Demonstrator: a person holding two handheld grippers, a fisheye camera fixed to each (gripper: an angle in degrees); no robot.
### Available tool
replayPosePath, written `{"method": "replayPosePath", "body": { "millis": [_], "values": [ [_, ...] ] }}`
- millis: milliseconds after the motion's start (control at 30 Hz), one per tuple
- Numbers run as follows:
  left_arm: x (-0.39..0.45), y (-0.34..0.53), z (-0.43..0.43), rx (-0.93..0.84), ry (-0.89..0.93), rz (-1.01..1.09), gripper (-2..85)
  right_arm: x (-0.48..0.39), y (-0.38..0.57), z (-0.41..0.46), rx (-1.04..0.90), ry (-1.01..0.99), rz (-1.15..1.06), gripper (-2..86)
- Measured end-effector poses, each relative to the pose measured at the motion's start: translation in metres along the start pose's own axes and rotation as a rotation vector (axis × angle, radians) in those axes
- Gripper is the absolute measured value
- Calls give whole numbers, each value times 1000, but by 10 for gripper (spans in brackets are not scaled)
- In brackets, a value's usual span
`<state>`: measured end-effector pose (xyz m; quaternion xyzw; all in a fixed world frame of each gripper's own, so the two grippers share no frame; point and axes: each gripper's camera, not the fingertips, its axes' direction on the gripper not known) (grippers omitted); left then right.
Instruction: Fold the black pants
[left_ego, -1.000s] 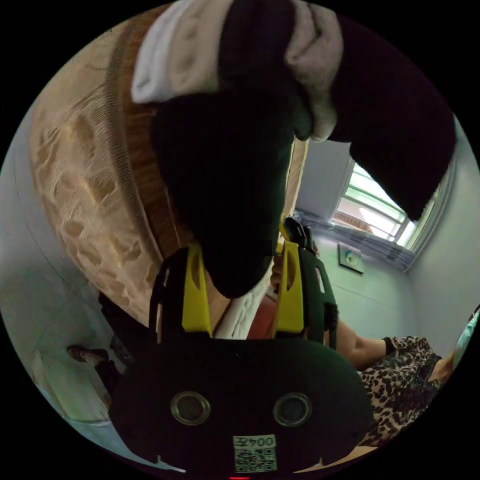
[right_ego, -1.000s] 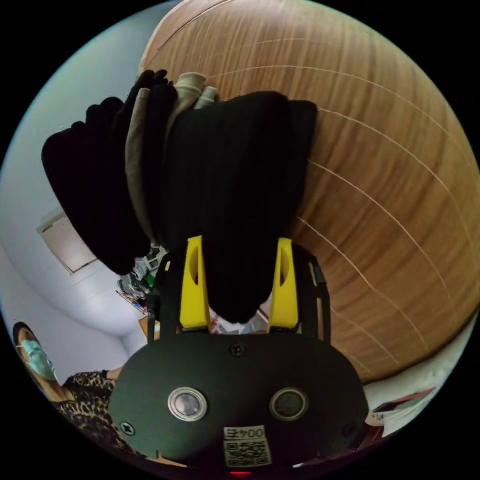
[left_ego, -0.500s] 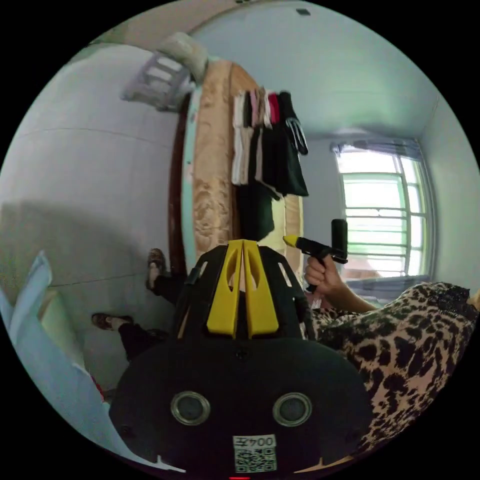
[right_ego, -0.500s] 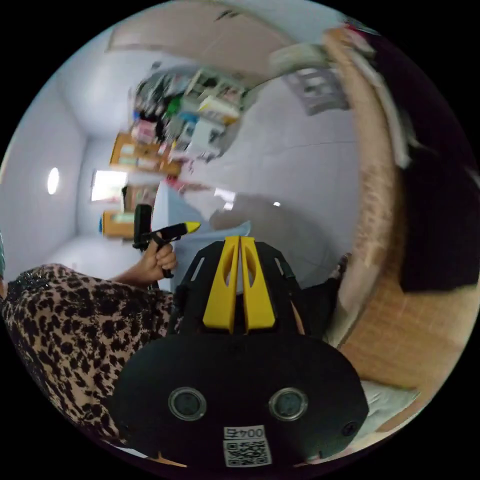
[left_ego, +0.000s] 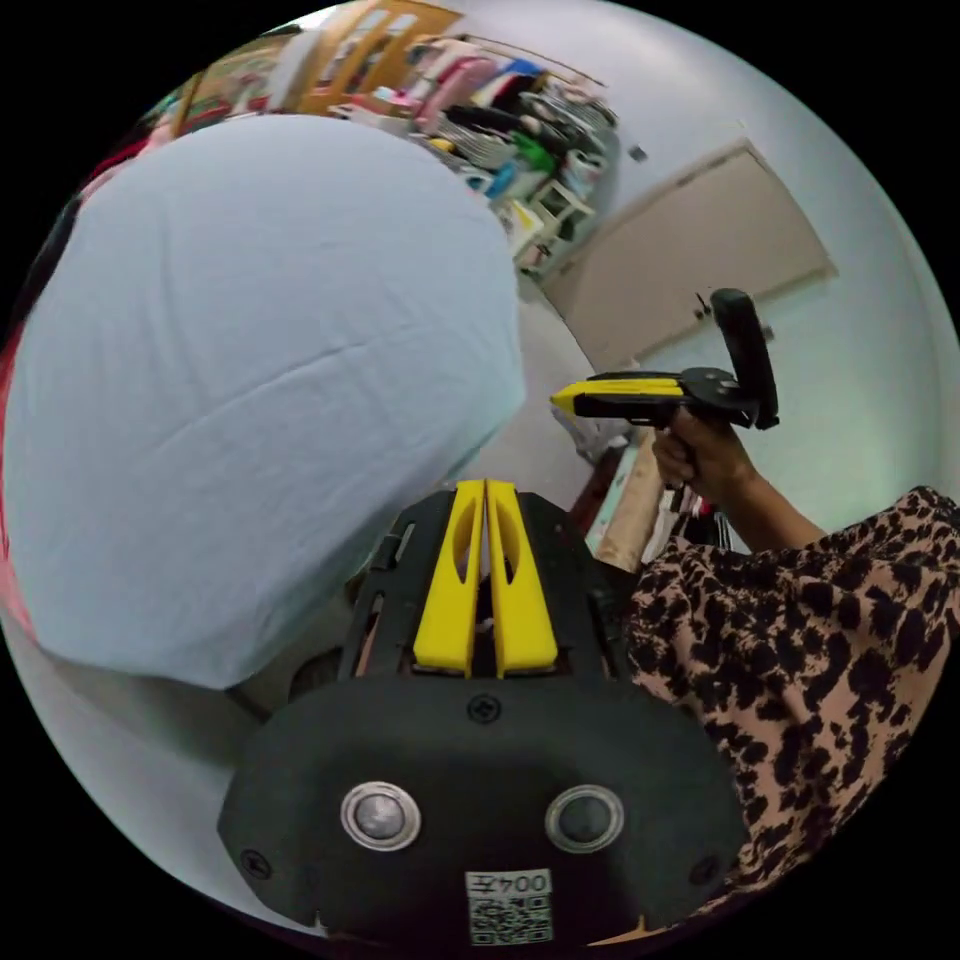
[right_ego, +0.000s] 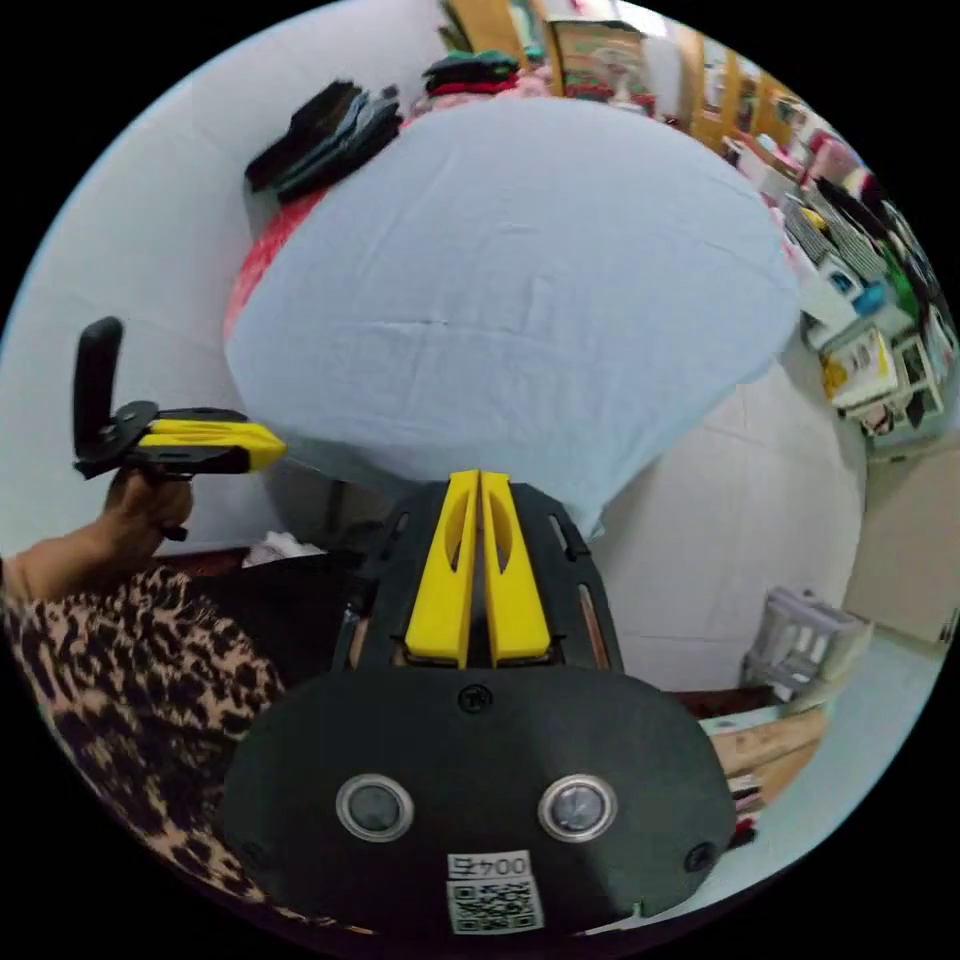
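Left gripper view. The left claw (left_ego: 485, 487) sat nearest the lens, its two yellow jaws pressed flat together with nothing between them. Just right of it was a leopard-print sleeve (left_ego: 800, 640). Above the sleeve, a hand (left_ego: 700, 455) held the right claw (left_ego: 565, 398) in the air, jaws likewise closed and empty, tip pointing toward the worktop. The worktop (left_ego: 250, 380), covered in a pale blue cloth with light creases, lay beyond and to the left. Farther off stood cluttered shelves (left_ego: 520, 120) and a closed door (left_ego: 700, 250) in a pale wall.

Right gripper view. The right claw (right_ego: 478, 478) was in front, jaws shut tight on nothing. Low on the left was the leopard-print sleeve (right_ego: 130, 680), and next to it, just beside the claw body, a black cloth (right_ego: 290, 600). Could not tell whether this was the pants to be folded; neither claw touched it. Above the sleeve the other hand (right_ego: 150, 505) held the left claw (right_ego: 262, 445), closed, near the worktop edge. The blue-covered worktop (right_ego: 520, 290) was behind. Past its far left corner lay a stack of folded dark garments (right_ego: 320, 125). A pale plastic stool (right_ego: 800, 630) stood on the floor at right, with shelves (right_ego: 870, 300) at the far right.
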<state>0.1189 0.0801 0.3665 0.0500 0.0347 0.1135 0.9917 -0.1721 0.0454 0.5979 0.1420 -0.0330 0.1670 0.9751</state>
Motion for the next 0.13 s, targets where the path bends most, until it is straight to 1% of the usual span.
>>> {"method": "replayPosePath", "body": {
  "millis": [67, 133],
  "values": [
    [-18, 16, -27, 43, 7, -86, 1, -13, -55, -9, -155, 69, -102, -7],
    [-31, 30, -51, 83, 5, -166, 1, -16, -88, -21, -211, 109, -166, -7]
  ]
}}
